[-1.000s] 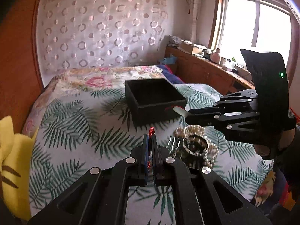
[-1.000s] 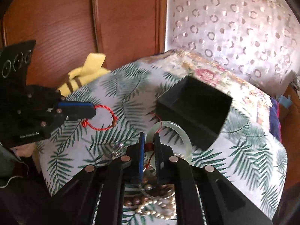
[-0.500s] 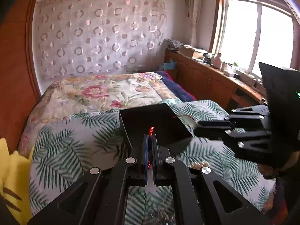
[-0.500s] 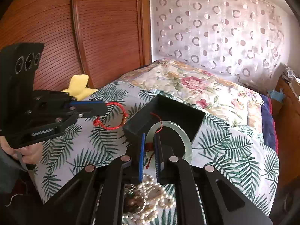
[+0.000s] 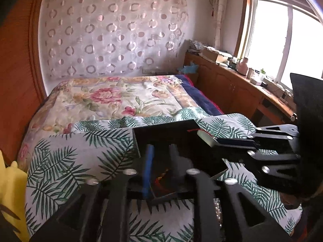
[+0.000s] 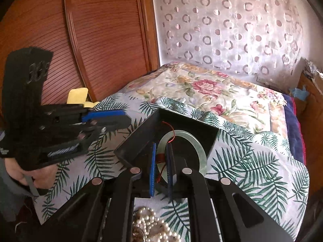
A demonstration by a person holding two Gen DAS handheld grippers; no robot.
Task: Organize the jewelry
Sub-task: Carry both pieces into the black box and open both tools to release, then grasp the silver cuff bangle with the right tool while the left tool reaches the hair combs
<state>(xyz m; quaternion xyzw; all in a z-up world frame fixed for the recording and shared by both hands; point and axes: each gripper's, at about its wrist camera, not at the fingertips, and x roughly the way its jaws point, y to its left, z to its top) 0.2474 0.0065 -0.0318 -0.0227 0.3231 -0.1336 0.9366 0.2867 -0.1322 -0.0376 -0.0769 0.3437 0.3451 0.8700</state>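
Note:
An open black box (image 5: 161, 129) (image 6: 187, 119) sits on the palm-leaf bedspread. My left gripper (image 5: 161, 147) (image 6: 121, 119) hangs over the box's near corner with its jaws opening. A blurred red cord bracelet (image 5: 161, 178) shows low between the fingers, inside the box and not pressed by the pads. My right gripper (image 6: 161, 145) (image 5: 218, 141) is shut on a pale green jade bangle (image 6: 182, 133) (image 5: 205, 138) with a thin red thread. It holds the bangle tilted above the box's open top.
A heap of pearl strands (image 6: 149, 225) lies on the bedspread just under my right gripper. A yellow plush (image 5: 12, 191) (image 6: 77, 95) rests by the wooden headboard. A person's hand (image 6: 38, 175) holds the left gripper. A wooden cabinet (image 5: 232, 84) runs under the window.
Both grippers moved from beside the pearl heap to over the black box. The left jaws, shut on the red bracelet before, have parted and the bracelet has slipped down.

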